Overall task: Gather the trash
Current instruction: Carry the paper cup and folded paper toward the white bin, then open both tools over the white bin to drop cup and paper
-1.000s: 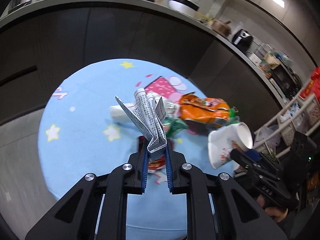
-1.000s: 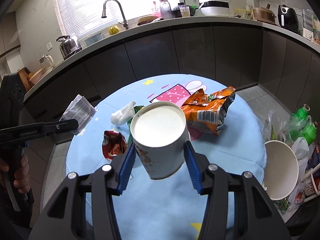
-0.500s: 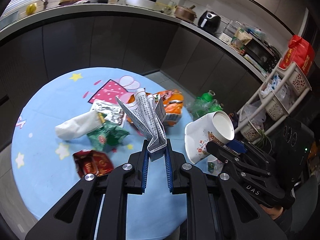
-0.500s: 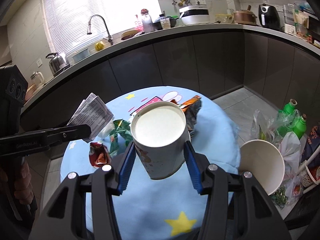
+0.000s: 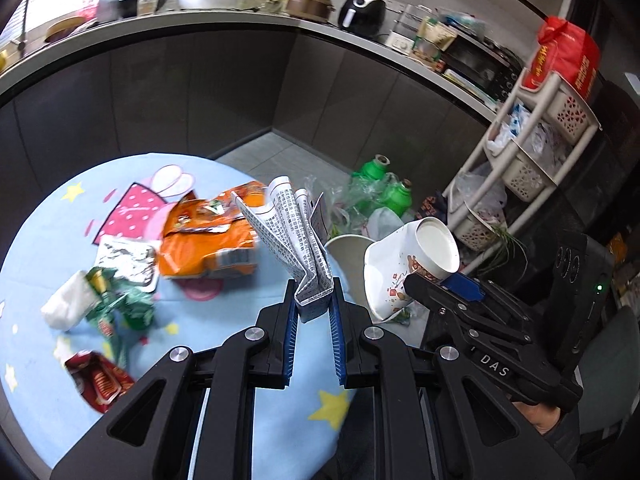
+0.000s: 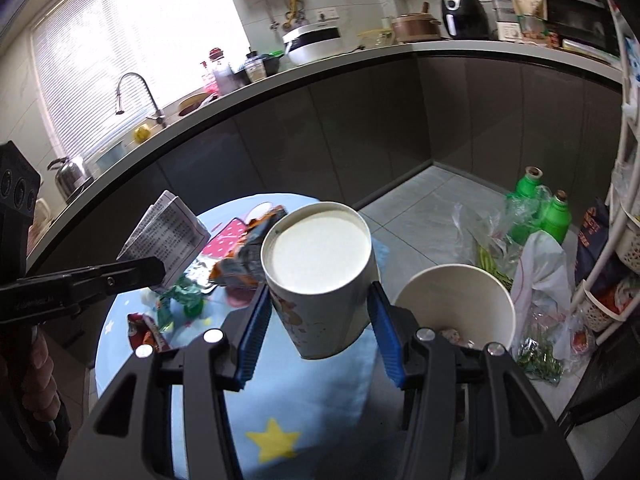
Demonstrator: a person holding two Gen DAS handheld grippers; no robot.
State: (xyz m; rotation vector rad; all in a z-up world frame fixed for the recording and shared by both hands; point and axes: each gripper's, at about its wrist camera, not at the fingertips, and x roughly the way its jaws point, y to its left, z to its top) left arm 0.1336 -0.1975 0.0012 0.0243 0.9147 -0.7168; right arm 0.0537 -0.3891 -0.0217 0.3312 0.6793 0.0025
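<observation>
My left gripper [image 5: 313,305] is shut on a folded printed paper [image 5: 294,240] and holds it above the right edge of the round blue table [image 5: 60,400]. My right gripper [image 6: 320,312] is shut on a white paper cup [image 6: 320,276], bottom facing the camera; it also shows in the left wrist view [image 5: 416,264]. A large white paper bucket [image 6: 456,304] stands just beyond the table's right edge, below both grippers. An orange snack bag [image 5: 208,236], green wrappers [image 5: 120,308], a white tissue [image 5: 66,308] and a red wrapper [image 5: 98,380] lie on the table.
Green bottles [image 6: 540,208] and plastic bags [image 6: 540,268] sit on the floor right of the bucket. A white basket rack [image 5: 532,152] stands at the far right. Dark cabinets under a cluttered counter [image 6: 360,60] curve behind the table.
Both grippers have swung right with their loads, from over the table's middle to its right edge, bringing the bucket and floor bags closer.
</observation>
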